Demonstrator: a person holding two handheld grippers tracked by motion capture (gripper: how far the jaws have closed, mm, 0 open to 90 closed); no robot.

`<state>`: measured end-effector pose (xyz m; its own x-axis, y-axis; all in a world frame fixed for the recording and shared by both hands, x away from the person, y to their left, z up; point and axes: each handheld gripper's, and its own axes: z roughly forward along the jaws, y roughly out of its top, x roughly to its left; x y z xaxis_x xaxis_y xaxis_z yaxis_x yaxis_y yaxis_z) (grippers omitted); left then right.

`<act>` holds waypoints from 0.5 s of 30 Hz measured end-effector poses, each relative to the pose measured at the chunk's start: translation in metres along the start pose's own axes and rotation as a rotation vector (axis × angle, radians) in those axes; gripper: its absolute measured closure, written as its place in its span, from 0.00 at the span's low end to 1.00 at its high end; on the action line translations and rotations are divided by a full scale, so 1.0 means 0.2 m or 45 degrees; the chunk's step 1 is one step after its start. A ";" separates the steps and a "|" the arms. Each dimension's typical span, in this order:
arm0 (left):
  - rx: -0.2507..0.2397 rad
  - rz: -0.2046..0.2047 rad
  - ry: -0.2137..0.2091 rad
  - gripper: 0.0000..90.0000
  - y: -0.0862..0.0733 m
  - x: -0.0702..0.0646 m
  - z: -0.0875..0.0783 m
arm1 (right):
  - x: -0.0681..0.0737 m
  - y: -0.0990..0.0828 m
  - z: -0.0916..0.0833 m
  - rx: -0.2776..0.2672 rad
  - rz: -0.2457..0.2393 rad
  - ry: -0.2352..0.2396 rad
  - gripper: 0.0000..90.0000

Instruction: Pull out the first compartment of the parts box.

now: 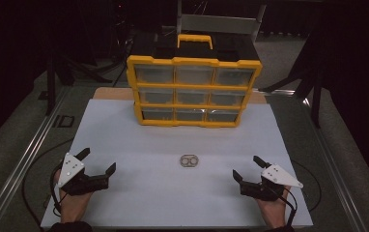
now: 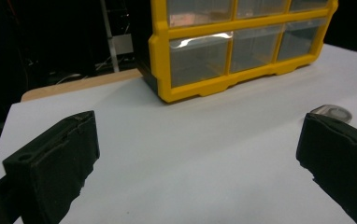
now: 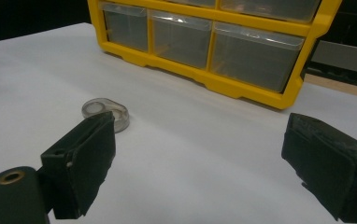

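A yellow drawer cabinet [image 1: 192, 89] with clear drawers and a yellow handle stands upright at the back of the white table [image 1: 139, 145]. A small clear oval piece [image 1: 190, 161] lies flat on the table in front of it. My left gripper [image 1: 97, 160] rests near the front left, jaws wide apart and nothing between them. My right gripper [image 1: 247, 167] rests near the front right, also open and holding nothing. The left gripper view shows the cabinet [image 2: 242, 44] ahead and the oval piece [image 2: 332, 112] by the right jaw. The right gripper view shows the oval piece [image 3: 105, 112] just beyond the left jaw, with the cabinet [image 3: 214, 42] behind.
A metal rail [image 1: 23, 159] runs along the table's left side. A wooden board edge [image 1: 112, 93] shows behind the white sheet. Dark stands and cables fill the background.
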<state>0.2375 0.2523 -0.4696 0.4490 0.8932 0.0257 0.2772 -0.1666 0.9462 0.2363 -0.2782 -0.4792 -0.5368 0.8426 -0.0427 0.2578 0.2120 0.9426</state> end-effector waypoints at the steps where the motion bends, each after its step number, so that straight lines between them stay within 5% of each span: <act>1: -0.001 -0.001 0.001 0.00 0.00 0.00 0.00 | 0.00 0.00 0.00 0.002 0.001 -0.005 0.11; 15: 0.020 0.012 0.022 0.00 -0.01 0.00 0.02 | 0.02 -0.01 0.01 0.002 -0.004 0.003 0.11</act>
<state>0.2406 0.2499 -0.4737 0.4369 0.8986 0.0401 0.2867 -0.1814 0.9407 0.2363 -0.2741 -0.4813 -0.5392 0.8410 -0.0451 0.2577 0.2157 0.9418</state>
